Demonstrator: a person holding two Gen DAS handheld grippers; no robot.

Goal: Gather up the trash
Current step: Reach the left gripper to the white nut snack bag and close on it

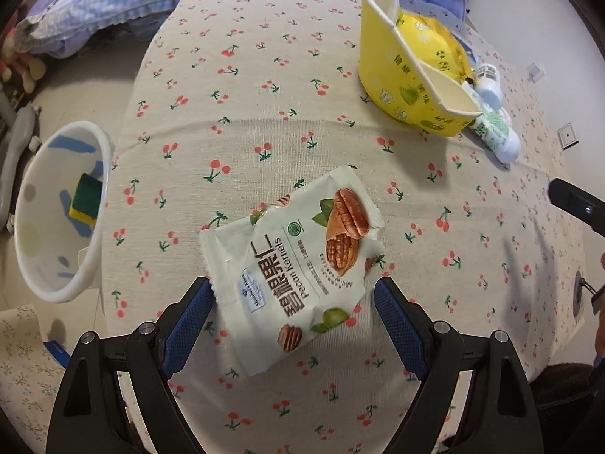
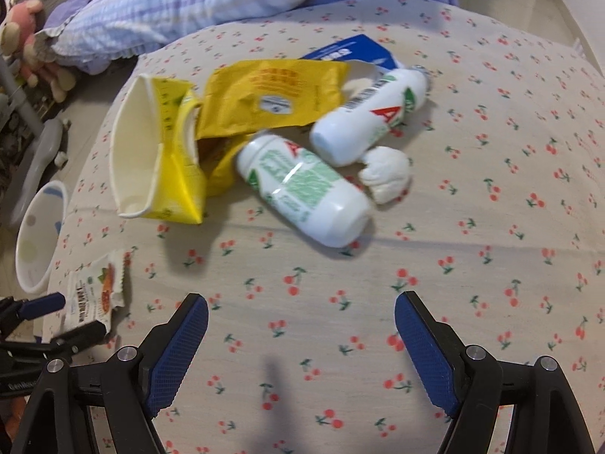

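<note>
Blue-padded left tongs (image 1: 293, 304) hang nearest the lens, spread wide and gripping nothing, with the pecan packet (image 1: 293, 261) lying flat on the cherry-print bench (image 1: 264, 75) between the pads, which do not press on it. Taking that packet as landmark: the white bin (image 1: 62, 212) stands to its left off the bench edge, tilted toward the lens with a green-and-yellow sponge (image 1: 87, 198) inside; the squashed yellow paper bowl (image 1: 408, 75) lies well beyond it to the upper right, and in the right wrist view a yellow wrapper (image 2: 272, 98), two white bottles (image 2: 306, 193) and a crumpled white tissue (image 2: 385, 178) crowd just past that bowl. Right tongs (image 2: 302, 352) are likewise released and empty, hovering over bare cloth short of the bottles. As I judge it, the main risk is the packet itself: thin and flat on soft cloth, it gives the pads little to bite, so closing may pinch the tablecloth along with it, or skate it away toward the bench edge. A carry to the bin could drop it on the floor beside the rim. The round bottles, if nudged, may roll off, and the light tissue could be swept aside.
</note>
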